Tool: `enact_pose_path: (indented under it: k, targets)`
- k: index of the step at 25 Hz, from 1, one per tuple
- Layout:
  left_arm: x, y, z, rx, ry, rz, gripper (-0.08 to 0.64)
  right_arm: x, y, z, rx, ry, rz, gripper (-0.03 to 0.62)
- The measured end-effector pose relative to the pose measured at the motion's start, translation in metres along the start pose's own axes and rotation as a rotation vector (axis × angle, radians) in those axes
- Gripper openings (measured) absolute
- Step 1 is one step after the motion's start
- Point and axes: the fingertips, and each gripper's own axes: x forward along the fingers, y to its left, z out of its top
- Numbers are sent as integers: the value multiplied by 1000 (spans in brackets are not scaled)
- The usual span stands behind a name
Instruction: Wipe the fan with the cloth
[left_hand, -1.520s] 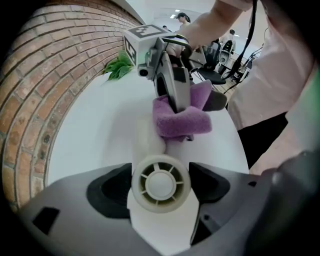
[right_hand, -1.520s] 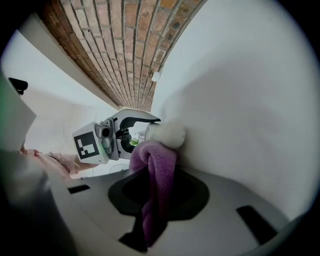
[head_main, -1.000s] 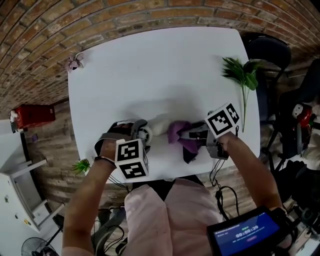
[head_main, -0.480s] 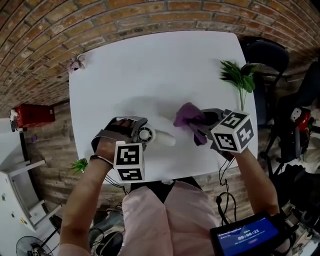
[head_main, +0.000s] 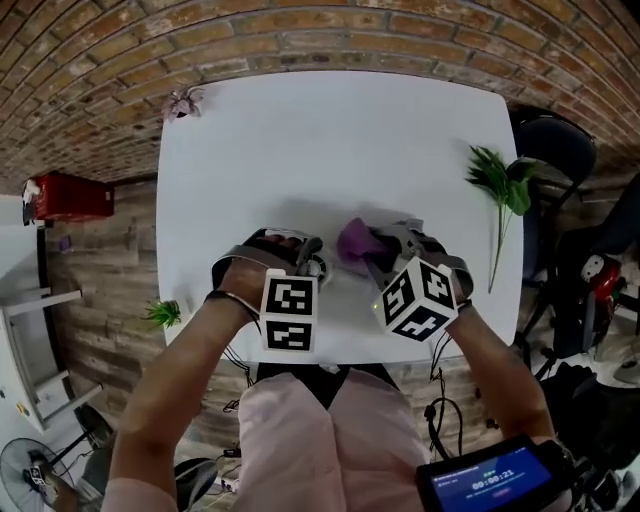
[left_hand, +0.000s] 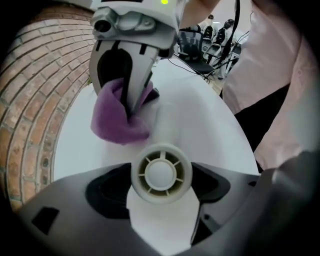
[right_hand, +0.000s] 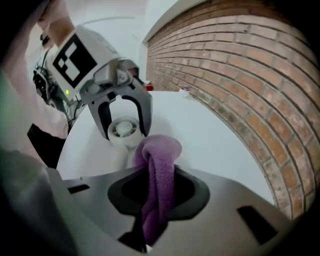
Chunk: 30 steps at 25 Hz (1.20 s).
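My left gripper is shut on a small white fan, its jaws pressing on both sides of the round head. The fan lies low over the white table near its front edge. My right gripper is shut on a purple cloth, which bunches out past its fingertips. In the left gripper view the cloth hangs just beyond the fan head, a small gap apart. In the right gripper view the cloth runs up between the jaws, with the fan right behind it. The fan's handle is hidden.
A green plant sprig lies at the table's right edge, and a small pink flower sits at the far left corner. A dark chair stands to the right. On the floor at left is a red box.
The right gripper swung the cloth off to the right, rolled over, then came back beside the fan. The left gripper with the fan stayed nearly still.
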Motion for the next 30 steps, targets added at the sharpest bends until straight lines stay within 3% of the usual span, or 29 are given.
enact_pose_path:
  k: [5, 12, 15, 18, 23, 30]
  targets:
    - [0, 0, 1, 12, -13, -8, 371, 18, 16, 10, -272, 49, 55, 69]
    - [0, 0, 1, 2, -16, -8, 371, 19, 35, 6, -725, 56, 222, 66]
    - [0, 0, 0, -5, -13, -5, 371, 17, 40, 3, -834, 47, 263, 64]
    - [0, 0, 0, -18, -2, -1, 371, 17, 45, 2, -861, 45, 279, 64]
    - [1, -1, -3, -56, 25, 8, 371, 12, 53, 1, -763, 52, 305, 64]
    - [1, 0, -4, -80, 43, 13, 371, 3, 51, -8, -755, 42, 312, 61]
